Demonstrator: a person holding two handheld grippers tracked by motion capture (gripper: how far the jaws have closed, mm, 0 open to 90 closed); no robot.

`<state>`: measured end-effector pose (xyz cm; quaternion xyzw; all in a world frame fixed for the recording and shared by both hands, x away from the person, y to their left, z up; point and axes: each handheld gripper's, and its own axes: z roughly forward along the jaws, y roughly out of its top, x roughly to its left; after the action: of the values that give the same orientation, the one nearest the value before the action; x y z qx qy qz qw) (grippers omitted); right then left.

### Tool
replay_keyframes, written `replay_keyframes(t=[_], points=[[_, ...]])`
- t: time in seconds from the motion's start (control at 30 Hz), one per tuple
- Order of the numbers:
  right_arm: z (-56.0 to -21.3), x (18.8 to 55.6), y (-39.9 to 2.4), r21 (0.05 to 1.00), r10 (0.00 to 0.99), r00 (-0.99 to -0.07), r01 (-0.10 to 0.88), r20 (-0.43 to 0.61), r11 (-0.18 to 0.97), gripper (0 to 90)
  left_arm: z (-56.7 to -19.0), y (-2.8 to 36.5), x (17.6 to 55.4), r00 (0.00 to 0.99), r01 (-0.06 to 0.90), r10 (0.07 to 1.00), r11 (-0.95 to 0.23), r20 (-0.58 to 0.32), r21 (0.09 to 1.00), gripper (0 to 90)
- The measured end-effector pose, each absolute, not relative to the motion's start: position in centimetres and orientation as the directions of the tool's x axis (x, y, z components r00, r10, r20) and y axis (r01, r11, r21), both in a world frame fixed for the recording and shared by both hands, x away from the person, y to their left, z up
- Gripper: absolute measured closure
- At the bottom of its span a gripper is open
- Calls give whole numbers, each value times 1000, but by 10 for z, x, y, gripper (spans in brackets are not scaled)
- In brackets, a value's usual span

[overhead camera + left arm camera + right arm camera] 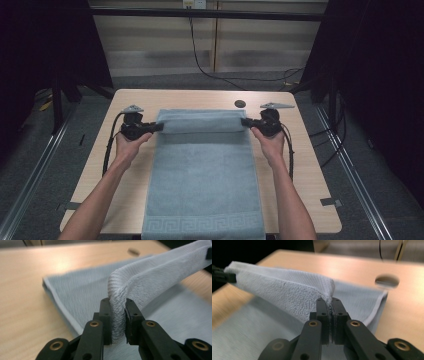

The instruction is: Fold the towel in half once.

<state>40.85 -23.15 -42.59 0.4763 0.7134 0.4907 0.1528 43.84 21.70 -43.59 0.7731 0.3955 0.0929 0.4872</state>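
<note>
A pale wooden table [305, 165] stands in a dim room with dark curtains to either side, cables trailing over the floor beyond it and a small round hole [240, 104] in the tabletop near its far edge. A light blue towel [202, 185] lies lengthwise down the middle of the table, its patterned hem at 6 o'clock hanging at the near edge, while its far end is raised off the wood and curls back toward the person. The left gripper [156, 127] pinches that raised end at about 10 o'clock, jaws clamped narrow on a bunched corner of cloth [117, 315]; the right gripper [246, 122] does the same at 2 o'clock, jaws nearly together on a thin fold [331, 302]. This looks like the first fold in hand: the far end gripped and lifted. The next move probably calls for carrying both corners evenly toward 6 o'clock, keeping the span taut, and laying the edge square on the near hem.
</note>
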Motion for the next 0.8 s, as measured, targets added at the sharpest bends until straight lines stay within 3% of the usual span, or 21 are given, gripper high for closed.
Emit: replay_keyframes(t=[0.17, 0.4, 0.6, 0.8], points=[[-380, 392, -235, 909, 816, -535, 416, 220, 28, 872, -387, 222, 411, 711, 444, 670, -190, -215, 876, 788], [-335, 352, -233, 949, 787, -602, 309, 139, 69, 871, -338, 235, 365, 766, 341, 625, -194, -152, 920, 788], [-326, 305, -232, 951, 770, -632, 282, 83, 129, 872, -352, 238, 323, 799, 342, 573, -187, -180, 921, 789], [-373, 266, -238, 913, 754, -647, 368, 113, 179, 871, -398, 234, 290, 813, 405, 541, -258, -216, 877, 786]])
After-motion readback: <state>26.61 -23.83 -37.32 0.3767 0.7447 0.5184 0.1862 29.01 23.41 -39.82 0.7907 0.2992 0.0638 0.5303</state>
